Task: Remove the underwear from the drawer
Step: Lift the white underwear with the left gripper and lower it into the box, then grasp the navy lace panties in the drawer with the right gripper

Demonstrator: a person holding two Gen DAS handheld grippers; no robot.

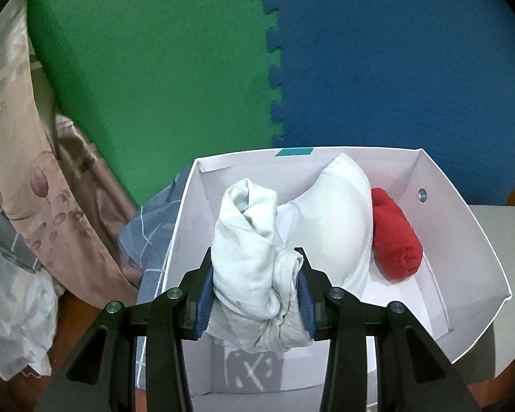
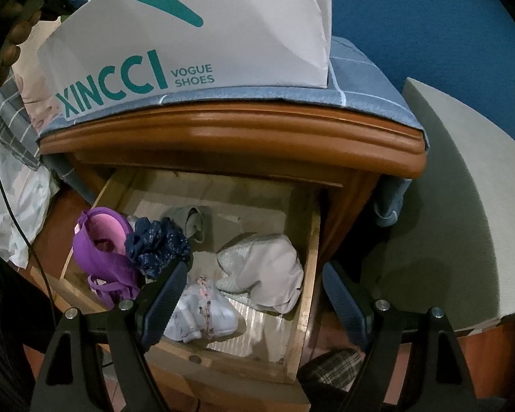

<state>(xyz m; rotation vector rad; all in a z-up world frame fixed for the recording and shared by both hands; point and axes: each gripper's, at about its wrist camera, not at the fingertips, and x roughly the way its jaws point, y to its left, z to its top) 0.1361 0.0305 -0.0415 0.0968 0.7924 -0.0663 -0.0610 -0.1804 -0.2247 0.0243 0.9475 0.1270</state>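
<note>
In the left wrist view my left gripper (image 1: pixel 254 288) is shut on a rolled pale mint-white garment (image 1: pixel 250 240), held over the near end of a white shoe box (image 1: pixel 477 237). A white bra cup (image 1: pixel 333 219) and a red rolled garment (image 1: pixel 395 240) lie inside the box. In the right wrist view my right gripper (image 2: pixel 257 295) stands open above the pulled-out wooden drawer (image 2: pixel 309 274). The drawer holds a purple bra (image 2: pixel 103 247), a dark blue lacy piece (image 2: pixel 158 243), a grey rolled piece (image 2: pixel 195 223), a pale grey-white garment (image 2: pixel 267 267) and a light floral one (image 2: pixel 202 312).
The white shoe box (image 2: pixel 189 34) with teal lettering stands on a blue checked cloth (image 2: pixel 353 79) on the wooden nightstand (image 2: pixel 243 134). Green (image 1: pixel 154 68) and blue foam mats (image 1: pixel 395 61) cover the wall behind. Patterned bedding (image 1: pixel 34 178) lies at the left, a grey-white panel (image 2: pixel 456 206) at the right.
</note>
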